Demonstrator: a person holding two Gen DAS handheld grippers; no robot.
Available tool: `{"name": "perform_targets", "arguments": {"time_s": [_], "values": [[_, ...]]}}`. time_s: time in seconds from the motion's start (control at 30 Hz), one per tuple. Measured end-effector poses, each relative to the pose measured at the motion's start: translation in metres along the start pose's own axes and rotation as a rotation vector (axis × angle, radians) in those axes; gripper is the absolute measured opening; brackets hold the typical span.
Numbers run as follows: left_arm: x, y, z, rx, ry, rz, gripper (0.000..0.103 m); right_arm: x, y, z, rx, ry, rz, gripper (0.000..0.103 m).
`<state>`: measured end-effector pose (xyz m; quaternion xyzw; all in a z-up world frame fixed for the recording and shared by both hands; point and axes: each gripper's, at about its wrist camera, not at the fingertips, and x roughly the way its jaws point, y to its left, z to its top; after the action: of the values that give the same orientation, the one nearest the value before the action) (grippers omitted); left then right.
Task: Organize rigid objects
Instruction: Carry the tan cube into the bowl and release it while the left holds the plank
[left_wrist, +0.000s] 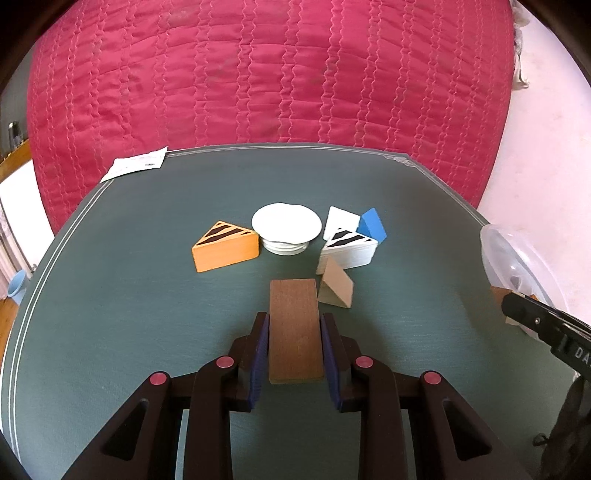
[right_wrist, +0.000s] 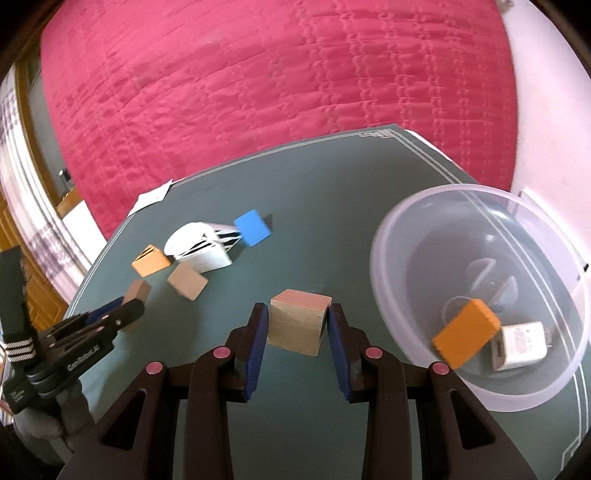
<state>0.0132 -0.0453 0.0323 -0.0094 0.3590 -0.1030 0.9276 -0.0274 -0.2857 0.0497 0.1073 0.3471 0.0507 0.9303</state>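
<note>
Grippers both pinch blocks: the left gripper (left_wrist: 294, 325) clamps a brown plank (left_wrist: 294, 328), the right gripper (right_wrist: 297, 317) a pale cube (right_wrist: 297, 321) beside the clear bowl (right_wrist: 406, 236). Beyond lie 2 striped wedges, orange (left_wrist: 225, 247) and white (left_wrist: 349, 248).

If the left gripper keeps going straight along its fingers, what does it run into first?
The left gripper is shut on the brown wooden plank, which leads the way. Just beyond the plank's tip, slightly right, stands the pale wooden triangle; it would probably be clipped first, though depth is hard to judge.
</note>
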Motion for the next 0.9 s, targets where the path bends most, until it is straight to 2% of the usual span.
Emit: {"name": "perform_targets", "arguments": {"time_s": [0.3, 0.57, 0.9], "values": [[-0.004, -0.016, 0.002, 0.025, -0.004, 0.003, 0.029, -0.022, -0.029, 0.004, 0.043, -0.052, -0.047, 0.034], [-0.005, -0.035, 0.005, 0.062, -0.003, -0.009, 0.029, -0.043, -0.075, 0.007, 0.128, -0.103, -0.133, 0.034], [-0.001, -0.063, 0.009, 0.111, 0.015, -0.044, 0.029, -0.05, -0.127, 0.009, 0.177, -0.126, -0.233, 0.034]]}}
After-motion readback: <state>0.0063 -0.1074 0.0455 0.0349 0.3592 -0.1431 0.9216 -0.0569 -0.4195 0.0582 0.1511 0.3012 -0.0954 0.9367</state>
